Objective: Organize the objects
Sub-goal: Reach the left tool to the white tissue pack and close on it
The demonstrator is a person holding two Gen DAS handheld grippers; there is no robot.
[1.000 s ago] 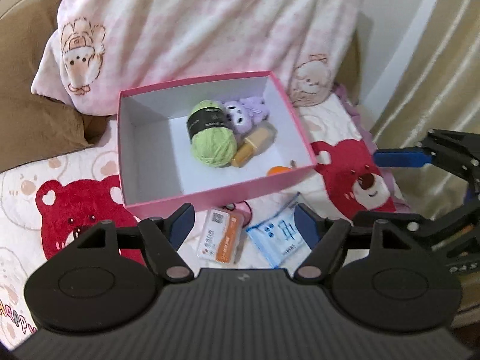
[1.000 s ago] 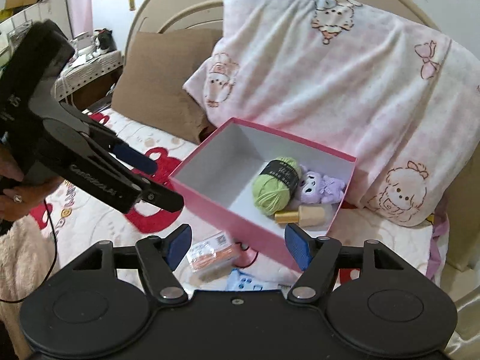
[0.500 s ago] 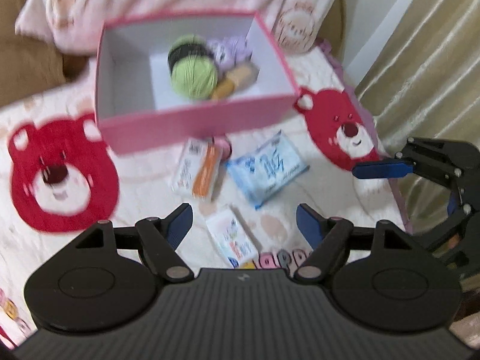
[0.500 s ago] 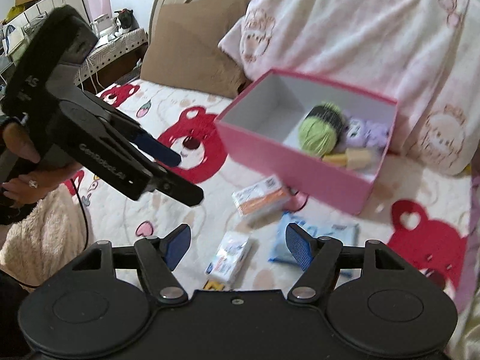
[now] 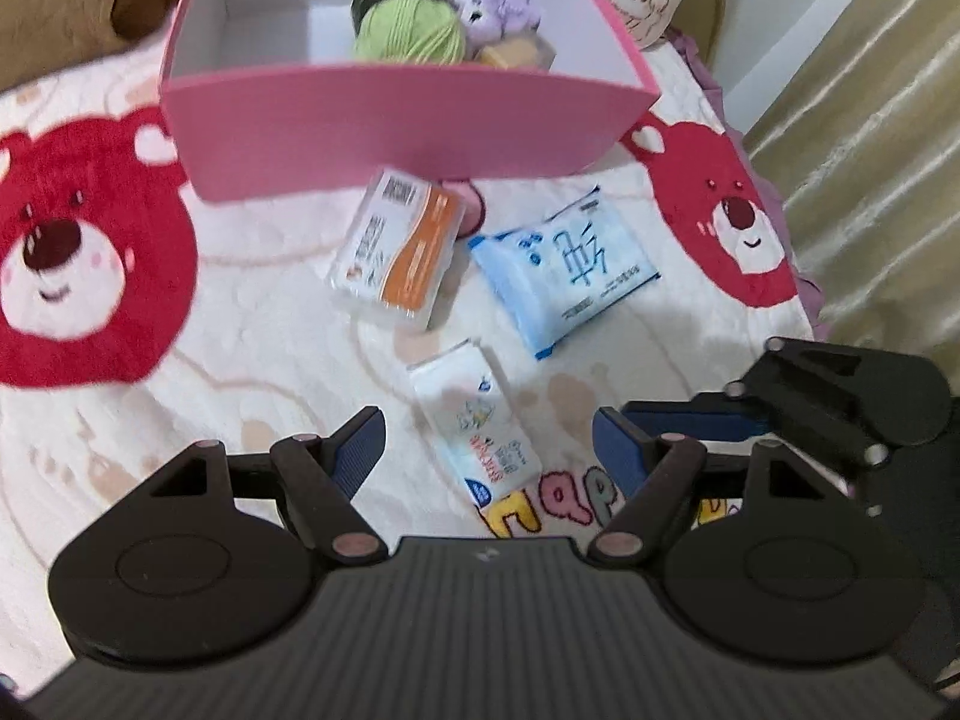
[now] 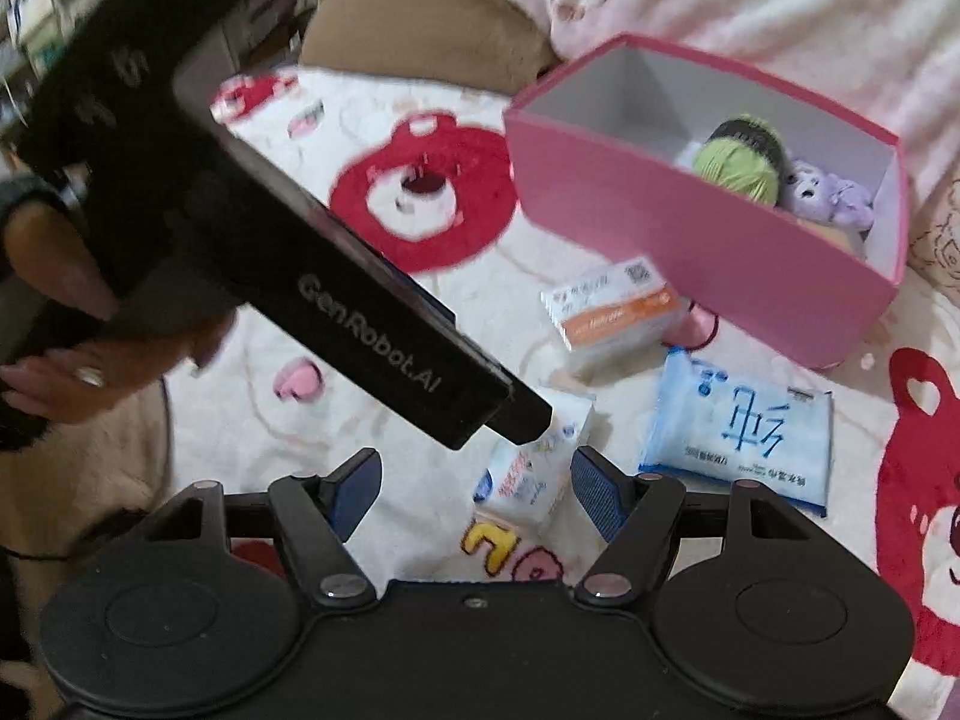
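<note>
Three packets remain outside the pink box [image 5: 408, 120], which sits on the bear-print blanket [image 5: 108, 324] with a green yarn ball [image 5: 414, 30], a purple plush toy [image 5: 492, 12] and a tan block [image 5: 516, 54] already inside. Largest of the loose items is the blue wipes pack [image 5: 564, 264], lying flat to the right in the left wrist view; beside it, just in front of the box wall, the orange-and-white carton [image 5: 399, 249] is noted; smallest is the white tissue pack [image 5: 477, 420], nearest both cameras. Left gripper [image 5: 487, 441]: fingers apart, nothing between the pads, tissue pack framed between them but not touched. Right gripper [image 6: 475, 483]: fingers likewise apart and empty, the same tissue pack [image 6: 528, 474] seen just ahead, partly hidden by the left tool's finger. Step judged: approach for a pick, no grasp made yet. Next move is judged to require one gripper to be lowered until the pads straddle the pack's narrow sides, then closed; crowding by the second tool should be avoided
</note>
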